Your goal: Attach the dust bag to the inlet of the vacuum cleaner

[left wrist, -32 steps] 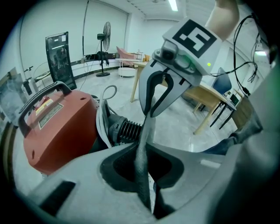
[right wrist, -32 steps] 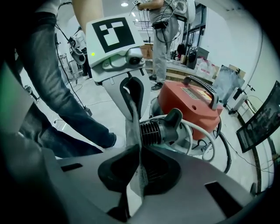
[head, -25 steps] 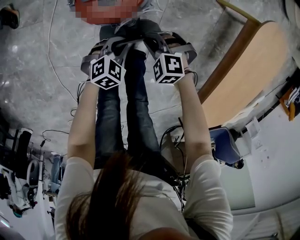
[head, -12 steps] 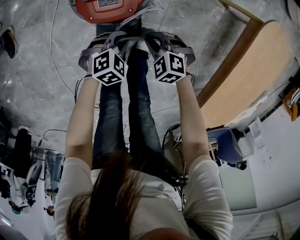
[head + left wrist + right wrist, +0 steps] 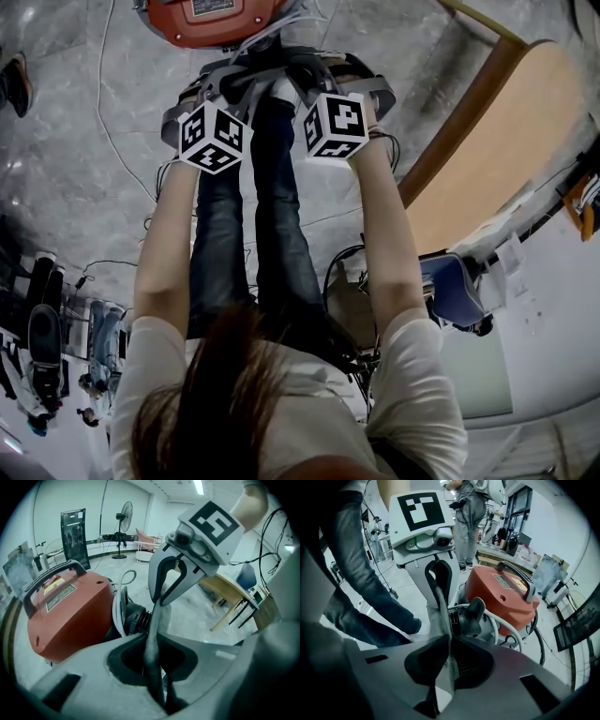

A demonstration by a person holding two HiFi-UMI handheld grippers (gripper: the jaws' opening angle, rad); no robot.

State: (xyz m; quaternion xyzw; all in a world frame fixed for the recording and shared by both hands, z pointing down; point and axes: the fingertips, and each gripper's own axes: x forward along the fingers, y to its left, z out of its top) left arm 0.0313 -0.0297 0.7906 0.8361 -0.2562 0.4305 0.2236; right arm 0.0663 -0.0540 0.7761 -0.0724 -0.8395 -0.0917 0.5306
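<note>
The thin grey cloth dust bag (image 5: 153, 634) is stretched between our two claws, just in front of the black ribbed inlet (image 5: 136, 620) of the red-bodied vacuum cleaner (image 5: 70, 616), which stands on the pale floor (image 5: 197, 603). Our left claw (image 5: 439, 595) and right claw (image 5: 159, 599) are each almost closed, pinching the cloth. We judge this to be the lining-up step. Next, the bag's mouth must be spread and pushed over the inlet.

The grey dust bag (image 5: 153, 634) stands as a thin upright fabric edge, at 3 o'clock of the black ribbed inlet (image 5: 136, 620) on the red vacuum cleaner (image 5: 70, 616).
</note>
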